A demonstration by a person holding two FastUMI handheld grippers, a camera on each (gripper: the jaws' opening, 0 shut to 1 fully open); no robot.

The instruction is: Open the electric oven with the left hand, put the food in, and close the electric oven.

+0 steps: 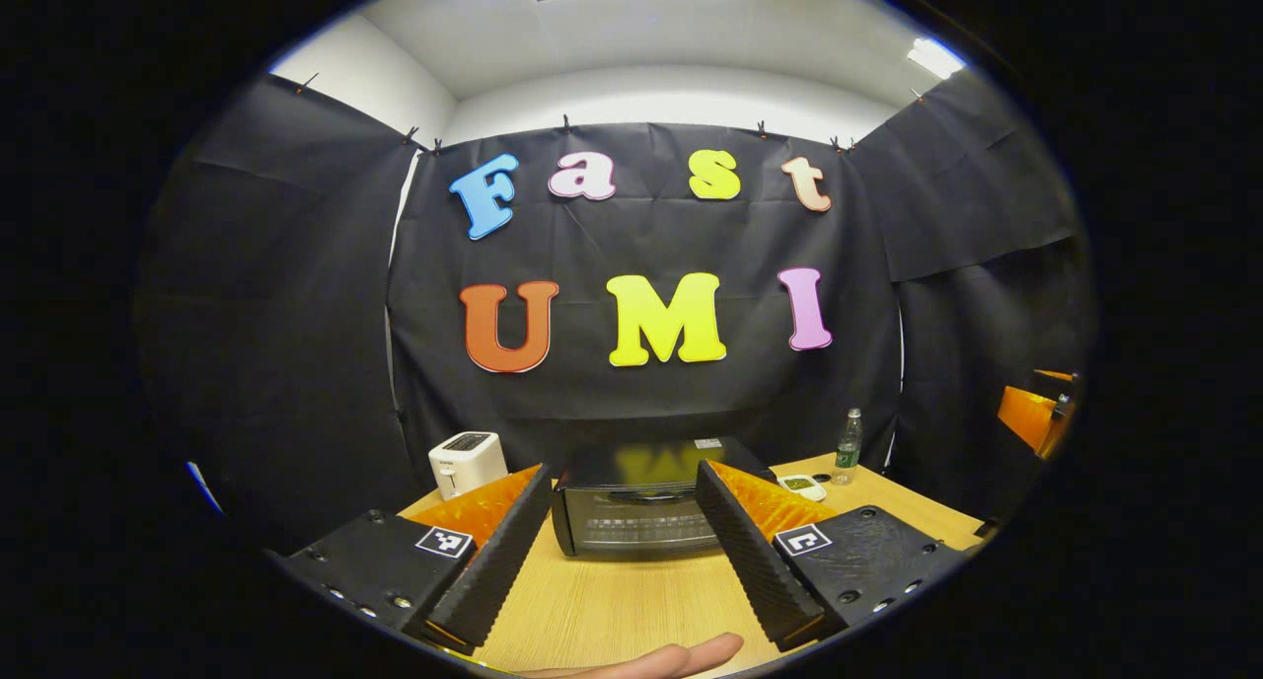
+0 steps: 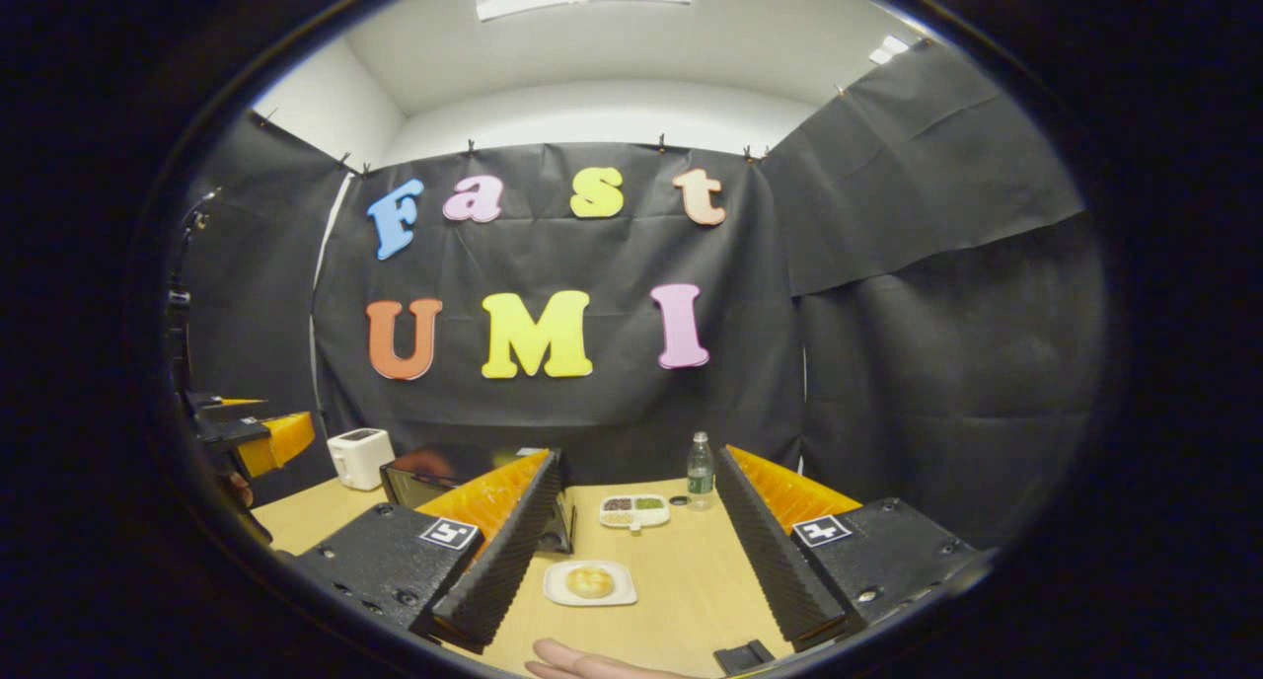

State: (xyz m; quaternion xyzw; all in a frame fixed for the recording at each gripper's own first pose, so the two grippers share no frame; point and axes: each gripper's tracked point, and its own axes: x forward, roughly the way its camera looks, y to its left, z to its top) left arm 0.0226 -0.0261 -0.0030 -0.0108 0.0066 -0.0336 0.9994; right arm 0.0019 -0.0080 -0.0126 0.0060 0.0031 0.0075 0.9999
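Observation:
The black electric oven (image 1: 636,506) stands on the wooden table (image 1: 612,600) with its glass door shut, straight ahead of my left gripper (image 1: 622,551), which is open and some way short of it. In the right gripper view the oven (image 2: 434,477) sits at the left, partly hidden behind one finger. A bread roll (image 2: 590,581) lies on a small white plate (image 2: 617,594) on the table, just ahead of my right gripper (image 2: 631,580), which is open and holds nothing. The other gripper (image 2: 261,440) shows at the far left edge.
A white toaster (image 1: 466,462) stands left of the oven. A green-labelled bottle (image 2: 700,470) and a small divided white dish (image 2: 633,510) sit at the back right. A fingertip (image 1: 681,656) shows at the bottom edge of the left gripper view.

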